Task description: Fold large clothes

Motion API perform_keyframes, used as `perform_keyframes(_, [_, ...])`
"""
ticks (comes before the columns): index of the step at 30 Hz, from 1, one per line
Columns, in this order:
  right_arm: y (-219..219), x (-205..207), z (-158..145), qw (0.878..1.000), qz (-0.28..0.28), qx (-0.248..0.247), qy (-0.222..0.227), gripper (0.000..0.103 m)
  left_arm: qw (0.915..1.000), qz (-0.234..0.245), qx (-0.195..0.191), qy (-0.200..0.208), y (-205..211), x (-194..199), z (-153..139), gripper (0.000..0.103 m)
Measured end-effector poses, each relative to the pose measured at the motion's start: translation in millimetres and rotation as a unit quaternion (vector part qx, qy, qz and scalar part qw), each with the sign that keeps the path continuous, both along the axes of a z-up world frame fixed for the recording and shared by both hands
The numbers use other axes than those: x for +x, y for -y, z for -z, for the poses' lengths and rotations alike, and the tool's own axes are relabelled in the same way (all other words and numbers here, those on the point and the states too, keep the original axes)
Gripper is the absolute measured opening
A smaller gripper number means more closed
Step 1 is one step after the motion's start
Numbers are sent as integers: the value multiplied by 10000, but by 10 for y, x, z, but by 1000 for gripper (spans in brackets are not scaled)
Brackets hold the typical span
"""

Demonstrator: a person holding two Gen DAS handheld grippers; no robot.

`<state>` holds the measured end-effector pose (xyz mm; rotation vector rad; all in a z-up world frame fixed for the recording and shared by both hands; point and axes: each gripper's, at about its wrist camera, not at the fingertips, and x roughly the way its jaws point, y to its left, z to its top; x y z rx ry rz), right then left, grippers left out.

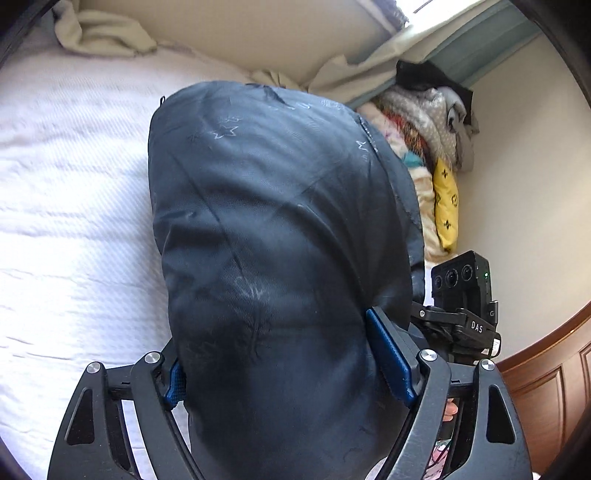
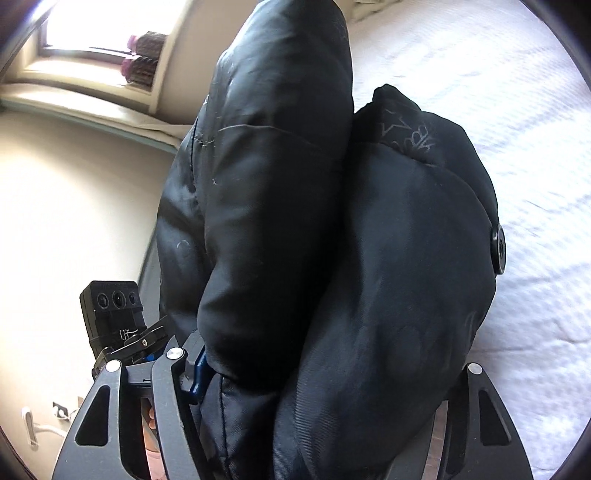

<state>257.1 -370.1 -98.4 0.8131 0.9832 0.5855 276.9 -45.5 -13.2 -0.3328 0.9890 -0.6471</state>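
Note:
A bulky, padded dark navy jacket (image 1: 273,221) with faint star prints lies bunched over the white bed. My left gripper (image 1: 284,369) is shut on its near end, and both blue pads (image 1: 391,354) press into the puffy fabric. In the right wrist view the same jacket (image 2: 332,240) is doubled into two thick rolls, with a black snap button (image 2: 498,249) on its right edge. My right gripper (image 2: 325,373) is shut on this bundle. Its left blue pad (image 2: 197,373) bears against the fabric, and the right pad is hidden under the bulging cloth.
A white textured bedspread (image 1: 74,221) covers the bed. A pile of colourful clothes and a yellow cushion (image 1: 447,203) lies against the cream wall. Crumpled beige cloth (image 1: 103,33) sits at the far edge. There is a wooden bed frame (image 1: 546,376) and a window sill (image 2: 92,74).

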Motion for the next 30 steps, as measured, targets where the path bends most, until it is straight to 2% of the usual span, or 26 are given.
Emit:
perform_keyframes(6, [-267, 10, -142, 9991, -287, 66, 312, 67, 9991, -287, 7, 316, -363, -146, -222, 85])
perform_keyframes(13, [-587, 1, -125, 9969, -688, 91, 365, 67, 9976, -595, 6, 349, -760, -397, -292, 85])
perform_keyframes(18, [-771, 127, 27, 9963, -837, -23, 203, 67, 9966, -800, 59, 209, -882, -415, -151, 85])
perform_keyframes(23, [-869, 229, 330, 9962, -847, -165, -143, 66, 9949, -998, 120, -90, -998, -346, 158, 85])
perform_keyframes(30, [-913, 303, 459, 9955, -855, -258, -309, 67, 9937, -1015, 467, -23, -960, -364, 324, 85])
